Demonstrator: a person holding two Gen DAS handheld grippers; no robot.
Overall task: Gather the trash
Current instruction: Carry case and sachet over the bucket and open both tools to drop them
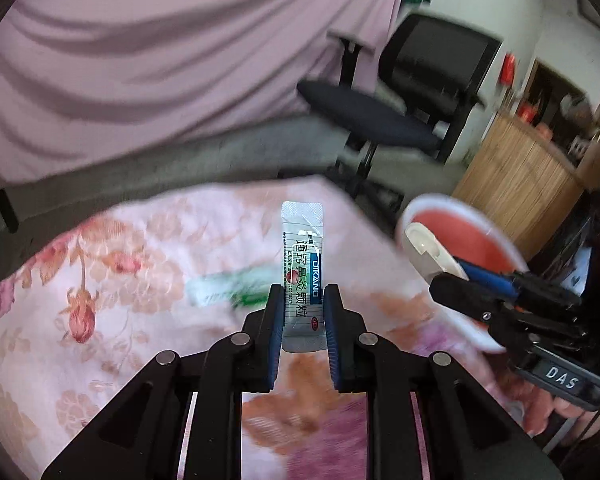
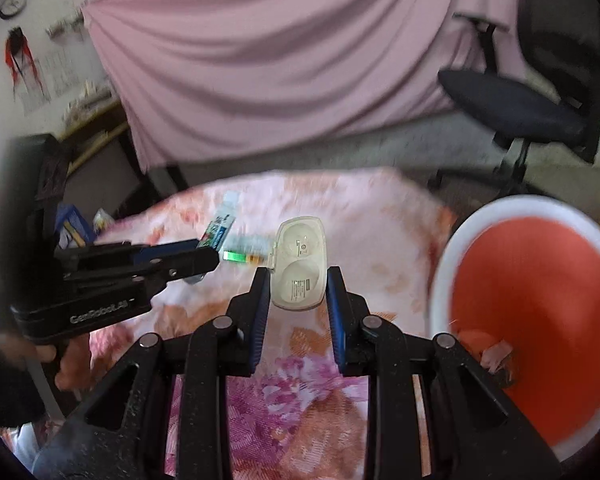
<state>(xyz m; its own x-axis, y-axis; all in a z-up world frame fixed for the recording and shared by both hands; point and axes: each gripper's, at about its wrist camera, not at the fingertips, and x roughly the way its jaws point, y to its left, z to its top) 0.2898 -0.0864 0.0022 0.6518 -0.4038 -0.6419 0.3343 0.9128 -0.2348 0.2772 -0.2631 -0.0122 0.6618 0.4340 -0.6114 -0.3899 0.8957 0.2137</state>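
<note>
Left gripper [image 1: 303,312]: clamped on a medicine sachet [image 1: 302,264], held above the floral cloth [image 1: 112,288].
Right gripper [image 2: 298,288]: clamped on a white plastic case [image 2: 300,264].
Right view only: scraps [image 2: 496,356] inside the red bin [image 2: 540,300].

Sachet [image 1: 302,276] in left gripper [image 1: 303,300]: blue strip w/ white "DIKANG", plus Chinese chars down the front; small print too fine to read. Right gripper [image 1: 500,304] body, seen from left wrist view: white "DAS" on black. Left gripper body, seen from right wrist view: "GenRobot.AI" on black. Case [image 2: 300,264] in right gripper: small dark label + tiny text, unreadable. Green packet [image 2: 242,255] on cloth [image 2: 380,216] near far edge: blurred, can't read.
</note>
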